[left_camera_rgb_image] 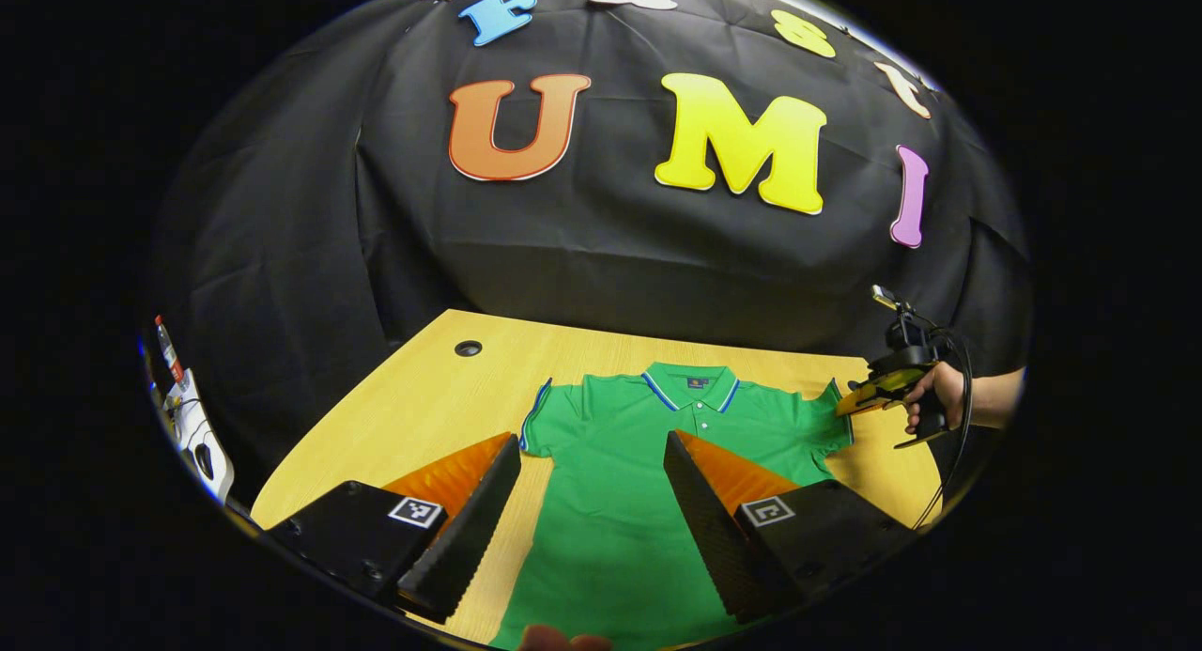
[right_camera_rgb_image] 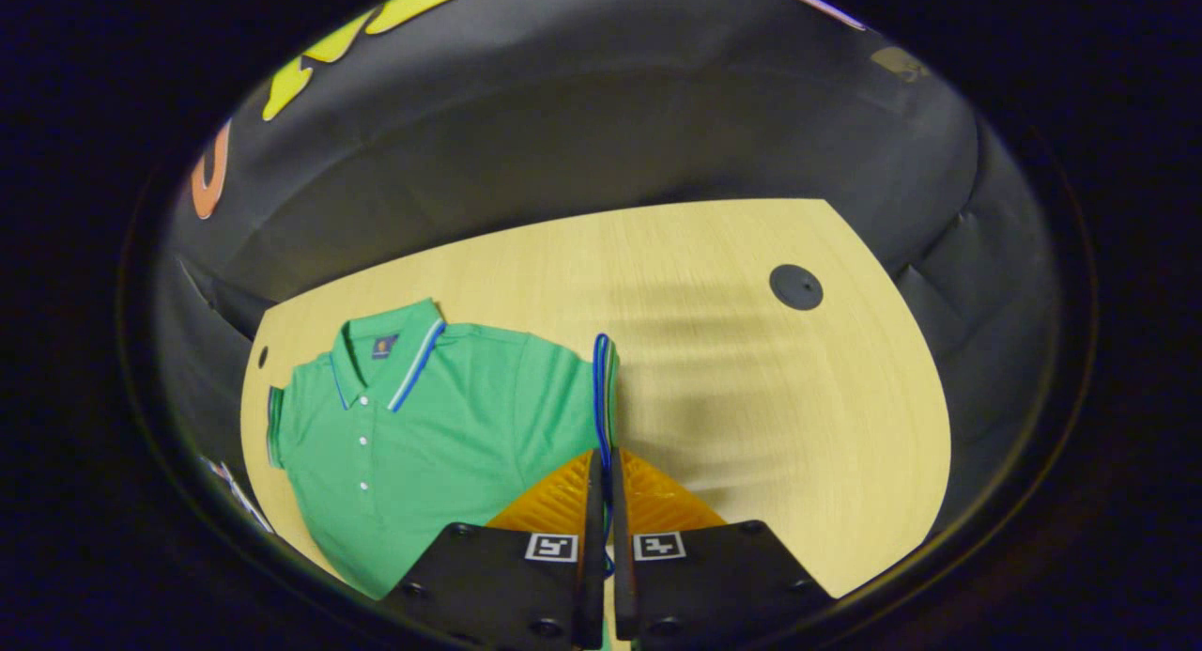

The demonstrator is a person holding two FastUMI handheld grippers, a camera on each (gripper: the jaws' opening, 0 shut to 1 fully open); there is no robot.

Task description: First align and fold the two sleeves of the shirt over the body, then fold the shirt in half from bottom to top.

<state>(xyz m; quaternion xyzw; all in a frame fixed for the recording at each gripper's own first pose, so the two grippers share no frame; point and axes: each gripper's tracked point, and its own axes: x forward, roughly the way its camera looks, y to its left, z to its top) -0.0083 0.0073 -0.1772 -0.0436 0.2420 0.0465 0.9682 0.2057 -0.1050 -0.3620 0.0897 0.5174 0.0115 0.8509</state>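
- Left gripper (left_camera_rgb_image: 592, 463) up close, jaws spread wide, nothing between them, hovering over the lower body of the green polo shirt (left_camera_rgb_image: 648, 463).
- In the right gripper view, right gripper (right_camera_rgb_image: 602, 472) pinched tight on the blue-trimmed cuff of the sleeve (right_camera_rgb_image: 603, 388), hem lifted on edge.
- Shirt lying flat, face up, collar (left_camera_rgb_image: 692, 383) pointing to the far side of the wooden table (left_camera_rgb_image: 423, 397).
- Further off, a hand (left_camera_rgb_image: 934, 397) holding that right gripper at the sleeve.
- Round dark grommet (right_camera_rgb_image: 795, 286) in the tabletop, well apart from the shirt.
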